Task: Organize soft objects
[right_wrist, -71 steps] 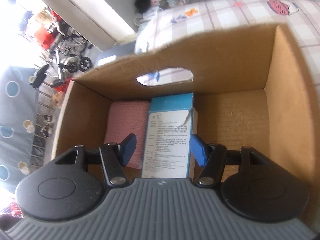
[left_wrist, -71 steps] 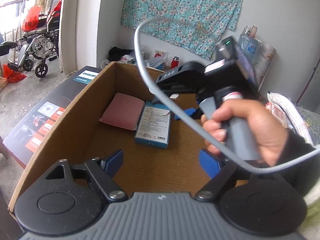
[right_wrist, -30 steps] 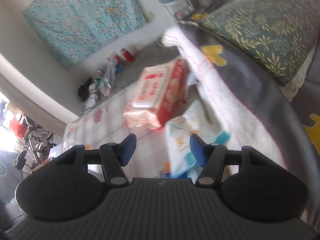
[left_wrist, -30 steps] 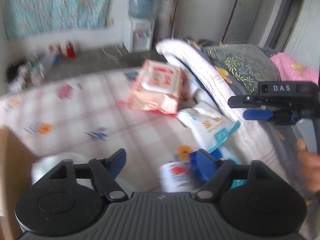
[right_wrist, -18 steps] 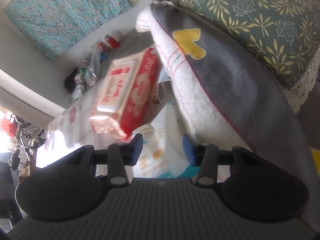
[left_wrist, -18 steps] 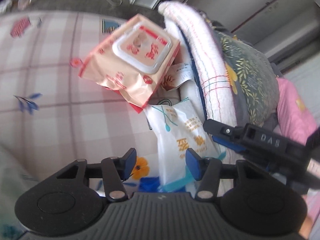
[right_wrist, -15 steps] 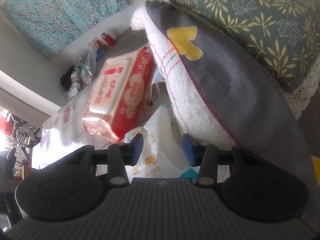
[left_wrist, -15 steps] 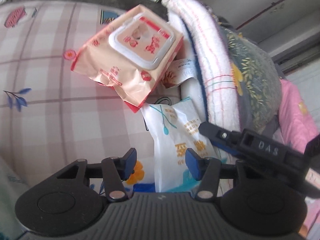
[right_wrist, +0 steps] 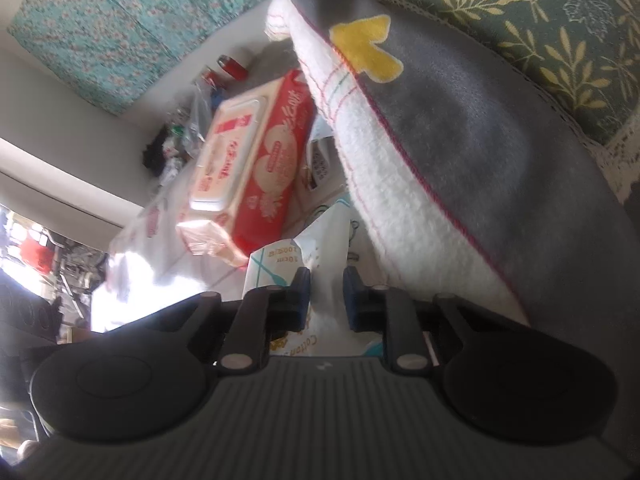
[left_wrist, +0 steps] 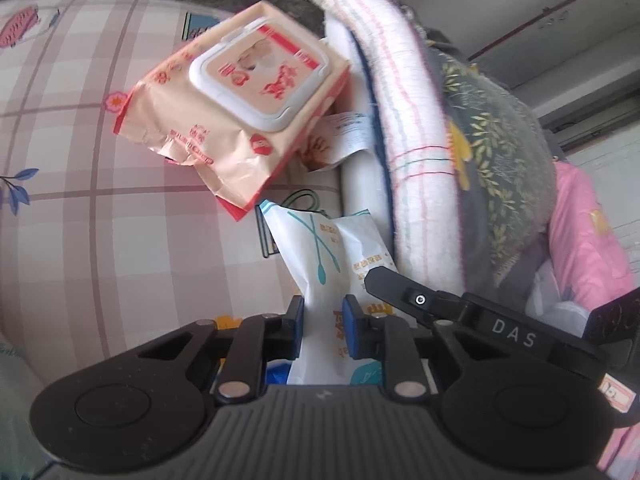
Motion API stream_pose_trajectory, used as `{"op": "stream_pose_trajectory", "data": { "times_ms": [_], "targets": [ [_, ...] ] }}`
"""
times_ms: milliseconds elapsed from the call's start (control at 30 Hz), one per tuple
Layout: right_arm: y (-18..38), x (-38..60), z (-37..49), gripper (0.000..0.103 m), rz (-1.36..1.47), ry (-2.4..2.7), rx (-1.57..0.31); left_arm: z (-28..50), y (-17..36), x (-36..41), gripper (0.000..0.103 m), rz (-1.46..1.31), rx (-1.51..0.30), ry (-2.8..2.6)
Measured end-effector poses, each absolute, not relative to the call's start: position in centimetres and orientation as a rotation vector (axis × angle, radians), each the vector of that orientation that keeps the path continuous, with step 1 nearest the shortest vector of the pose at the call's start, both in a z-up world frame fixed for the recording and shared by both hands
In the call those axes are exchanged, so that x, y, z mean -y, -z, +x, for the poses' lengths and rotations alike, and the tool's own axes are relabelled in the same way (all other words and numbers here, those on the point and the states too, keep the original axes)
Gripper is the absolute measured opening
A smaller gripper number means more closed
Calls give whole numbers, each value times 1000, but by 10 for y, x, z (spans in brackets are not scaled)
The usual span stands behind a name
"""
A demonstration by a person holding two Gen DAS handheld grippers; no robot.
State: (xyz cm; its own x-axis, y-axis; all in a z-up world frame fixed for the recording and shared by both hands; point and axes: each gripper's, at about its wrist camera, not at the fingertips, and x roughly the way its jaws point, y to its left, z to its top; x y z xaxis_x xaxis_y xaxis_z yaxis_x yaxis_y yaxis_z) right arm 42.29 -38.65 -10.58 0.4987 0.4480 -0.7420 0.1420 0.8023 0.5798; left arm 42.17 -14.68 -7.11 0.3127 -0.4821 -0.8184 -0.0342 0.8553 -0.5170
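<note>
A white cotton-swab bag [left_wrist: 320, 252] with teal print lies on the checked bed sheet [left_wrist: 80, 208], against a rolled towel. My left gripper [left_wrist: 323, 326] is shut on its near end. My right gripper [right_wrist: 326, 298] is shut on the same bag [right_wrist: 296, 256] from the other side; its black finger [left_wrist: 404, 292] shows in the left wrist view. A peach and red wet-wipes pack [left_wrist: 236, 108] lies just beyond the bag, also in the right wrist view [right_wrist: 248, 172].
A rolled white towel with coloured stripes [left_wrist: 404, 120] and a grey blanket with leaf-print pillow [right_wrist: 500, 92] lie beside the bag. Pink fabric [left_wrist: 588, 236] is at the far right. Bottles and clutter [right_wrist: 192, 120] stand on the floor under a teal wall cloth.
Both grippers left the cardboard box, swung over to the bed and came down on the white bag. Their jaws have narrowed from wide open to shut on it.
</note>
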Motion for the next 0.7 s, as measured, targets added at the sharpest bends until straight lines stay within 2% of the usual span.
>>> {"op": "stream_pose_trajectory", "data": {
  "times_ms": [333, 533, 700],
  "targets": [
    [29, 371, 364, 16, 678, -288, -931, 357, -10, 112, 19, -485, -1082, 391],
    [-19, 328, 331, 18, 676, -398, -866, 304, -57, 55, 19, -485, -971, 380],
    [-46, 272, 313, 19, 673, -509, -853, 262, -75, -7, 19, -511, -895, 315]
  ]
}}
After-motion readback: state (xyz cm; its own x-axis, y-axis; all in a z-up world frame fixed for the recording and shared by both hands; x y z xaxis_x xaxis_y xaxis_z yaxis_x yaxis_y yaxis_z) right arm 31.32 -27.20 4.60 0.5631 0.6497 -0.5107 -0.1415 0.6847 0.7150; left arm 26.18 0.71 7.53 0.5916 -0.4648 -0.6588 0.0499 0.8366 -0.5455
